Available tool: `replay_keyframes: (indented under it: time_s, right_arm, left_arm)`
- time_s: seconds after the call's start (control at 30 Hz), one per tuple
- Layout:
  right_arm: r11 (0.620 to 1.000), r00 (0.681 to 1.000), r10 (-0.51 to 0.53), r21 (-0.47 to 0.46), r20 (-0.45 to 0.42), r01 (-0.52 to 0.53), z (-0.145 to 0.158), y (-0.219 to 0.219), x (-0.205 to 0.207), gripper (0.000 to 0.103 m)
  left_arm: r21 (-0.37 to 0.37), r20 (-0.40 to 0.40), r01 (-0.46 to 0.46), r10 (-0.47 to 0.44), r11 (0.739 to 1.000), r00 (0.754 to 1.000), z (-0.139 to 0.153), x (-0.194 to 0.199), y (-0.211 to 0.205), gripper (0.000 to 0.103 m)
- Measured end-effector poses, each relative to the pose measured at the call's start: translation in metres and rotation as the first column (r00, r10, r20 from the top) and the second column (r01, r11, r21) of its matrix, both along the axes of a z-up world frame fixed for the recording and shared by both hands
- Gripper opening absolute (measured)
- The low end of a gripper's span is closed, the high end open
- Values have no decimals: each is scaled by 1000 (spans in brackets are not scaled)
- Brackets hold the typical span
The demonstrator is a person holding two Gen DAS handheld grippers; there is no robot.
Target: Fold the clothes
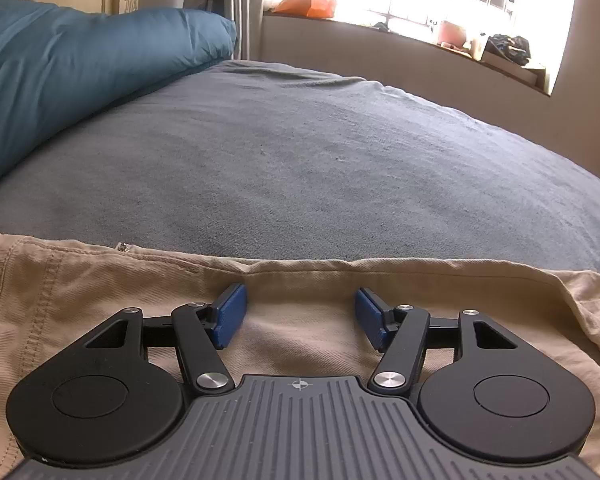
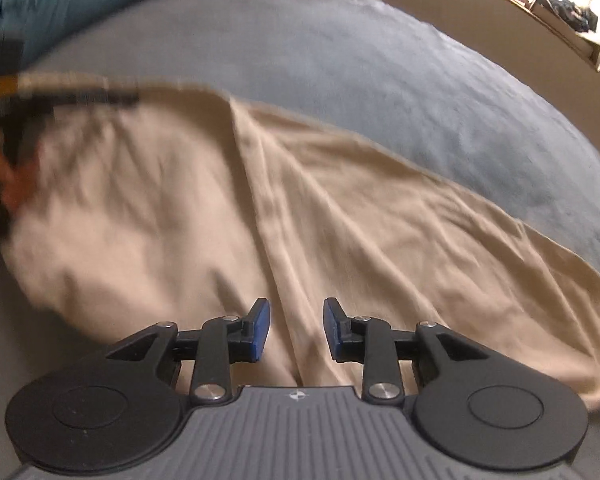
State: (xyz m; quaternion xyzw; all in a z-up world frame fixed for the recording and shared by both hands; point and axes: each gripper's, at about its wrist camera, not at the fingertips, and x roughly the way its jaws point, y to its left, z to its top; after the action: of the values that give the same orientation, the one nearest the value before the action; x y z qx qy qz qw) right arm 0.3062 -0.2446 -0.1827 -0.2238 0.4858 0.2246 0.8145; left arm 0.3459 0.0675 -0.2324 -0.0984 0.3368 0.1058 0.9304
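We've got beige trousers [image 2: 228, 208] spread on the grey bed cover [image 1: 300, 160], legs not yet folded over.

Left tongs [image 1: 300, 312]: jaws abt half open, blue pads either side of a flat patch of cloth near the waistband edge [image 1: 260, 266], which runs 9-to-3 just ahead at 12. Pads hover at the cloth but pinch nothing, no fold of it btwn them.

Right tongs [image 2: 296, 330]: jaws narrower, still apart, nothing gripped. Cloth lies under and ahead of them; view is blurred, so whether the pads touch the fabric we can't tell.

Key relation, from the right view: trousers' long axis runs roughly 10-to-4, the waist end toward 10 where the other tongs show as a dark blur [image 2: 16, 120], the leg end trailing off toward 4. A long crease [image 2: 268, 208] heads from 12 down to our right tongs.

We judge right is nearer the leg end, so it should take that end and carry it toward 10; left pins the waist.
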Motion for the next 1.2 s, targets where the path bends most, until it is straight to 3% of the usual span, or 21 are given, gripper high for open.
replay_keyframes:
  time_s: [0.13, 0.23, 0.43, 0.6, 0.97, 1.03, 1.1, 1.2]
  right_arm:
    - [992, 996, 54, -122, 71, -45, -21, 1, -17, 29]
    - [976, 983, 105, -205, 147, -74, -26, 6, -24, 2]
    - [965, 953, 32, -257, 302, 49, 4, -10, 6, 2]
    - [950, 939, 66, -310, 337, 45, 7, -7, 51, 2]
    - [939, 981, 48, -345, 186, 20, -34, -1, 141, 2]
    - [946, 987, 2, -319, 161, 50, -41, -4, 152, 5]
    - [957, 989, -70, -270, 127, 102, -46, -10, 163, 14]
    - [960, 968, -246, -126, 44, 250, -38, -33, 184, 28]
  left_arm:
    - [8, 3, 0, 0, 1000, 1000, -1, 0, -1, 61]
    - [14, 5, 1, -1, 1000, 1000, -1, -1, -2, 61]
    - [13, 3, 1, -1, 1000, 1000, 0, 0, -2, 61]
    - [10, -1, 1, -1, 1000, 1000, 1, 1, -2, 61]
    - [-3, -1, 6, -6, 1000, 1000, 0, 0, 1, 61]
    - [-7, 0, 7, -7, 1000, 1000, 0, 0, 2, 61]
    - [-8, 2, 7, -7, 1000, 1000, 0, -1, 2, 61]
    - [-13, 1, 8, -8, 1000, 1000, 0, -1, 2, 62]
